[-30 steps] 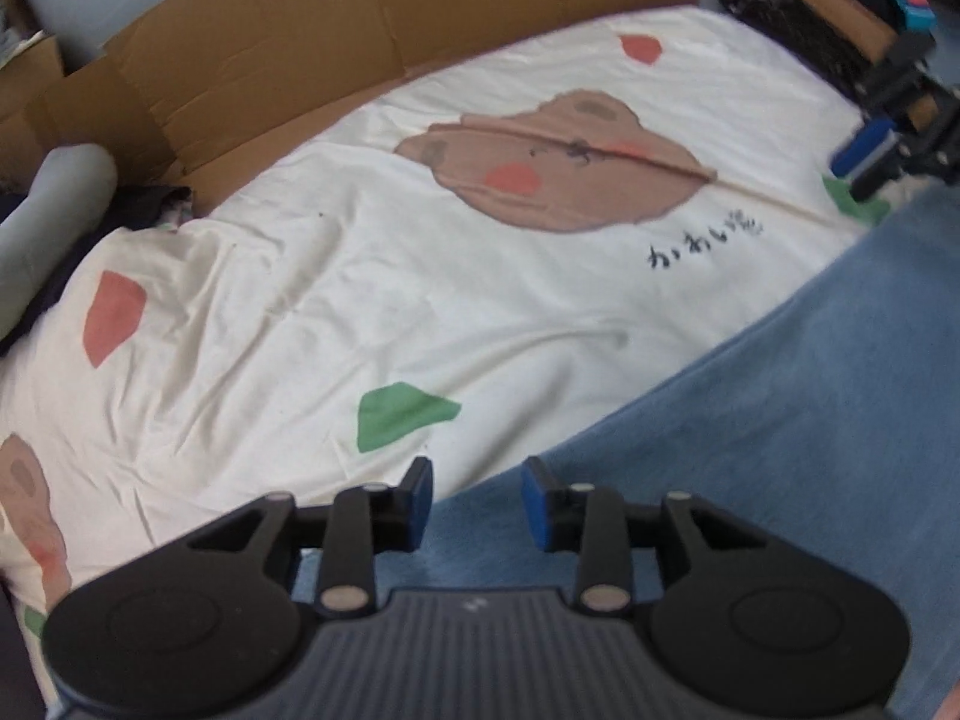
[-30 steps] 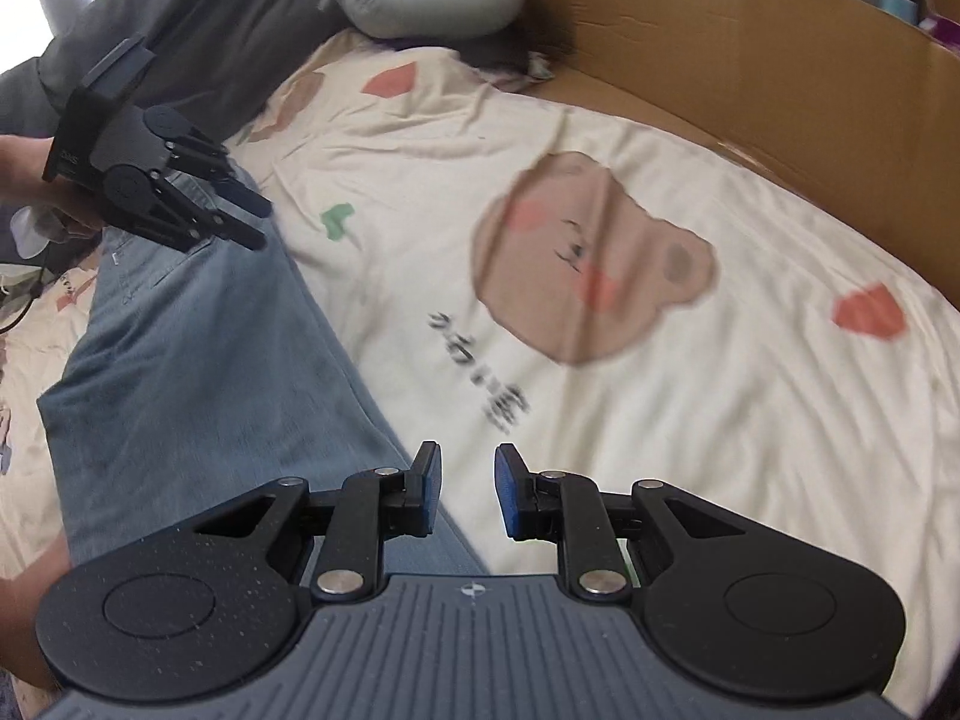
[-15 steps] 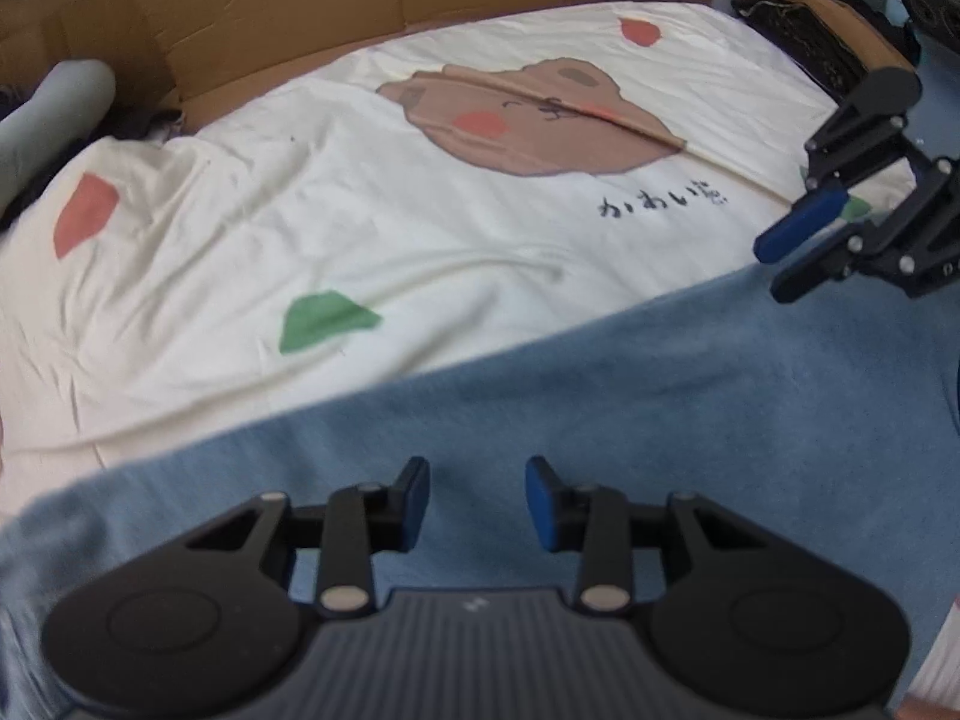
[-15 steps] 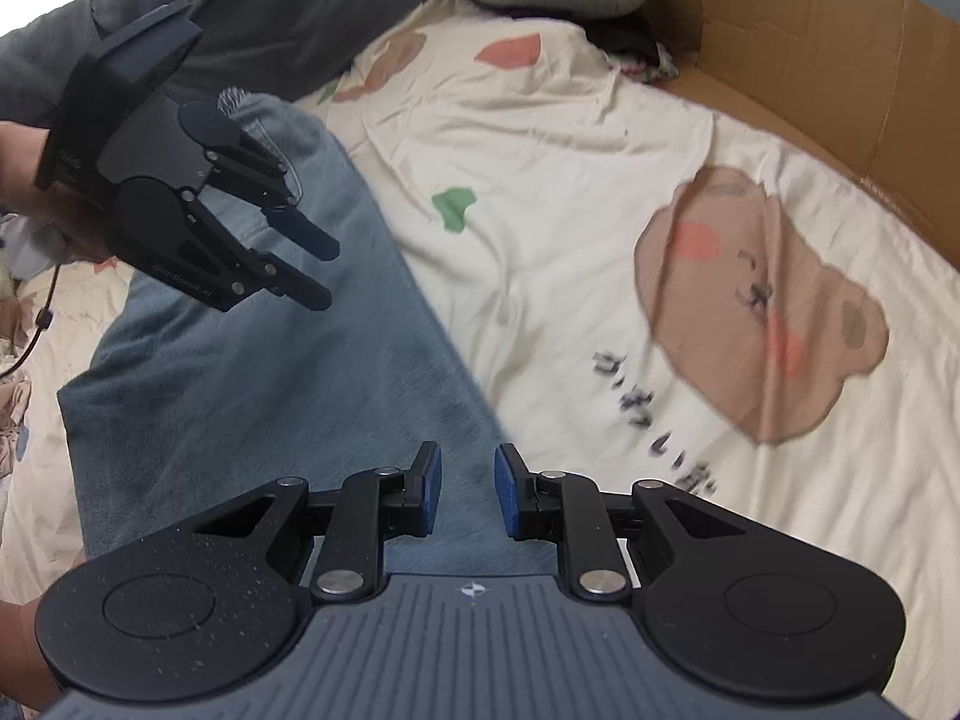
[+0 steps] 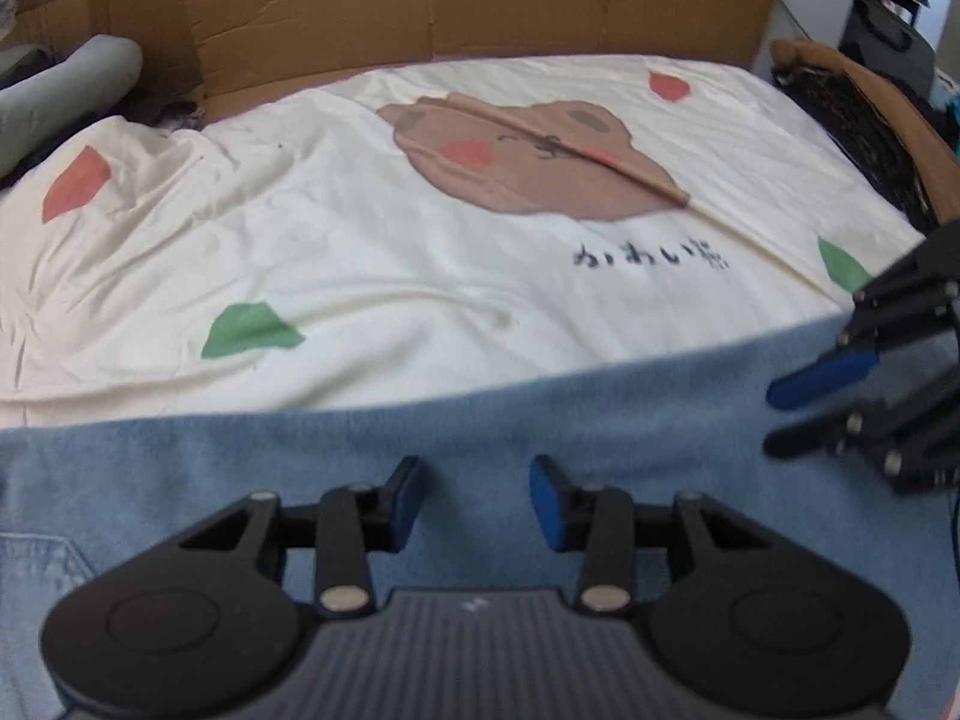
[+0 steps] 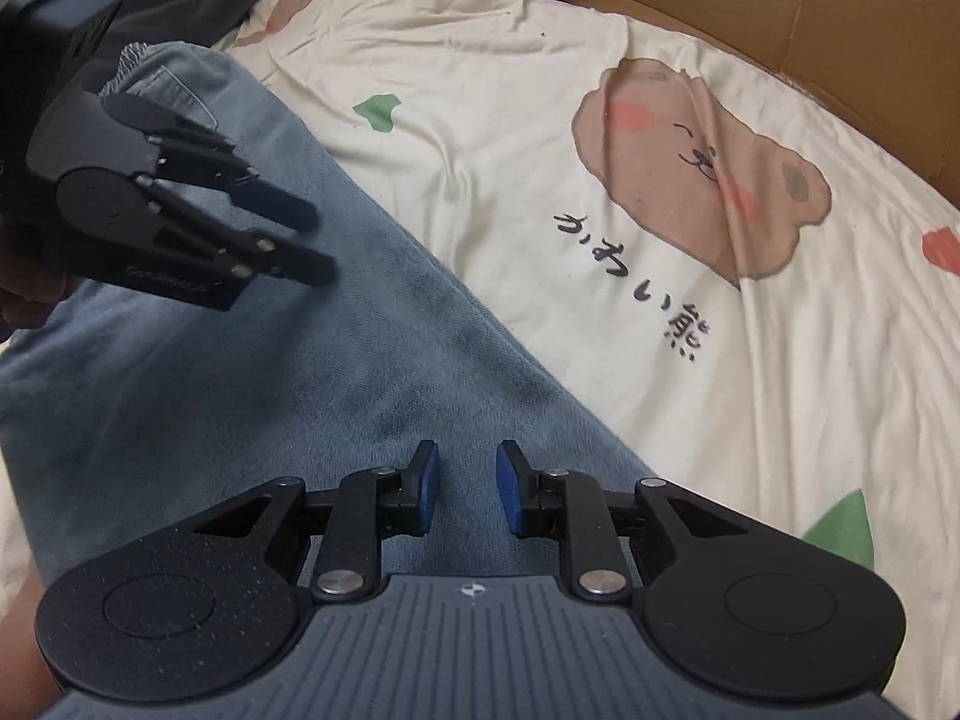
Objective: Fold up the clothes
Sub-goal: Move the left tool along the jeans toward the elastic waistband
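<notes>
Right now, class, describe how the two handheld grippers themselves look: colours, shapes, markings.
Both the left gripper and the right gripper are black, with two round discs, ribbed dark grey bodies, silver rivets and thin linkage bars. Their fingertips carry flat blue pads. A small white mark sits on the middle of each ribbed body.

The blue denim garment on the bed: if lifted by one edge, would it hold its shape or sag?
The denim garment would likely sag: it lies flat, following the bedsheet. It probably weighs more than thin cloth, since the weave looks thick. Slipping seems unlikely; the surface looks rough.
</notes>
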{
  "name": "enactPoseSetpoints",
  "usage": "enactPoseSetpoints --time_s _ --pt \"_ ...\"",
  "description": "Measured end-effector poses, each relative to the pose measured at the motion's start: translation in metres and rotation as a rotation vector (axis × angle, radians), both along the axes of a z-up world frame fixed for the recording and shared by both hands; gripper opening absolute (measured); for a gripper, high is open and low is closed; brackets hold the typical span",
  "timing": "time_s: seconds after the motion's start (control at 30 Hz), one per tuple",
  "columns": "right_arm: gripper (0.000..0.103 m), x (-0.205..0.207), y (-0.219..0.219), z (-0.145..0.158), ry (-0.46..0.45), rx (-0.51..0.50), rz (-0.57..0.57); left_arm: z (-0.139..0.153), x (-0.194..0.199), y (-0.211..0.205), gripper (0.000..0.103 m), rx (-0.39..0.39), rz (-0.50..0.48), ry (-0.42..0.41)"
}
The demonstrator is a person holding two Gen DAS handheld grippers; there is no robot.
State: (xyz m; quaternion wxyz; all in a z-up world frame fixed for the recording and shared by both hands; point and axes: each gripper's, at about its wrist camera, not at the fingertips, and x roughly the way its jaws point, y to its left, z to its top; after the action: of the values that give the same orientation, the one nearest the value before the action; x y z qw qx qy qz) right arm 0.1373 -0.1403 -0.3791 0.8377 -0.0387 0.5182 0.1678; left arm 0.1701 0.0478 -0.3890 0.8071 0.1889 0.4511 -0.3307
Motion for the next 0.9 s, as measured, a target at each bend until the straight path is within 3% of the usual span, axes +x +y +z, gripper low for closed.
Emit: enactPoseSetpoints --time_s 0.23,0.57,0.9 --pt "0.030 0.022 0.002 -0.006 -0.001 0.021 -0.028 -0.004 0.005 -0.007 0.043 0.004 -0.006 -0.009" --pt "0.028 0.035 0.017 -0.004 0.029 -0.043 -0.067 -0.005 0.008 -0.009 0.044 0.000 0.010 -0.005" --pt "0.031 0.049 0.014 0.009 0.111 0.015 -0.231 -0.002 0.008 -0.011 0.041 0.002 0.051 0.009"
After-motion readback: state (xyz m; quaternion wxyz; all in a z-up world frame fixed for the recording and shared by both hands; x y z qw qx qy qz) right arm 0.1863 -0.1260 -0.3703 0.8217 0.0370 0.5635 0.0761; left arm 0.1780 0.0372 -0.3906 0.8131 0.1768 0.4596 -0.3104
